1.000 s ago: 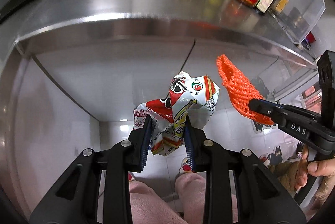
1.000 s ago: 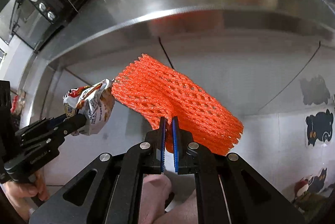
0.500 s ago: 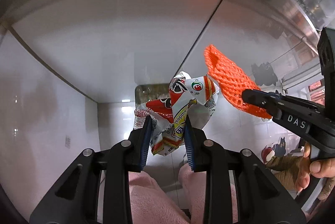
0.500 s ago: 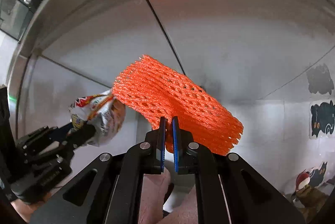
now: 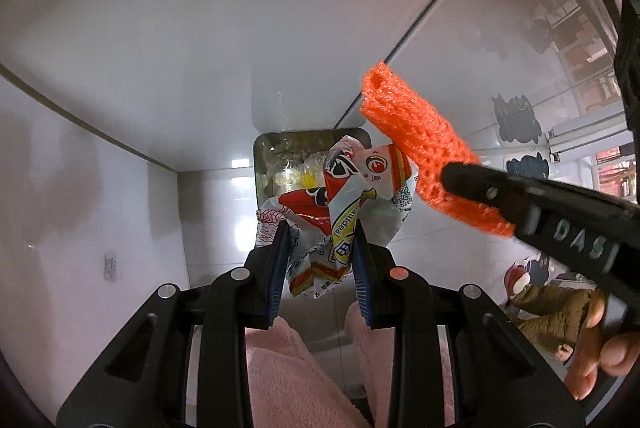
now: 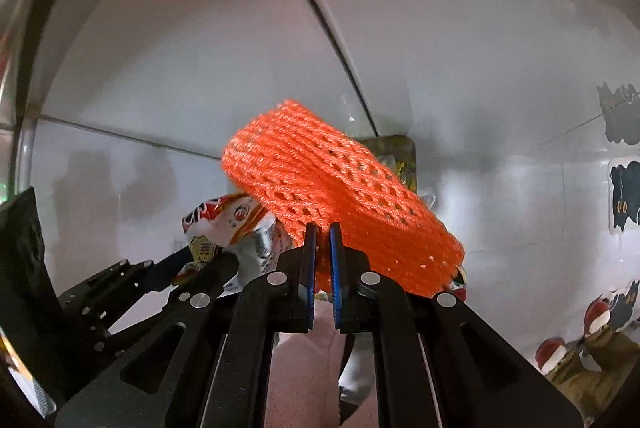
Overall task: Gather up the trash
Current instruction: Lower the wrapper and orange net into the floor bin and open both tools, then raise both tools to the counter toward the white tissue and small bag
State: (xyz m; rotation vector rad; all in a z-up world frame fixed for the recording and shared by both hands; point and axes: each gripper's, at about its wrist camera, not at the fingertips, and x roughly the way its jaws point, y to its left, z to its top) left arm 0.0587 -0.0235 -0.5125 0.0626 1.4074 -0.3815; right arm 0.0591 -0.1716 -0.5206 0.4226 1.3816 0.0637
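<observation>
Left wrist view: my left gripper is clamped on a crumpled red-and-white snack wrapper, the blue pads pressing its lower folds. Straight beyond it, down on the pale tiled floor, stands the trash bin, already holding yellowish scraps. The wrapper hangs over the bin's right half. My right gripper reaches in from the right edge, pinching an orange foam fruit net just beside the wrapper.

Right wrist view: the right gripper's jaws are nearly together on the net's near edge, with foam between the pads, and they are beginning to part. Only the bin's far right corner shows behind the net. The wrapper sits low left in the left gripper.

I judge both pieces collected and carried above the bin; dropping them in is what is left.
</observation>
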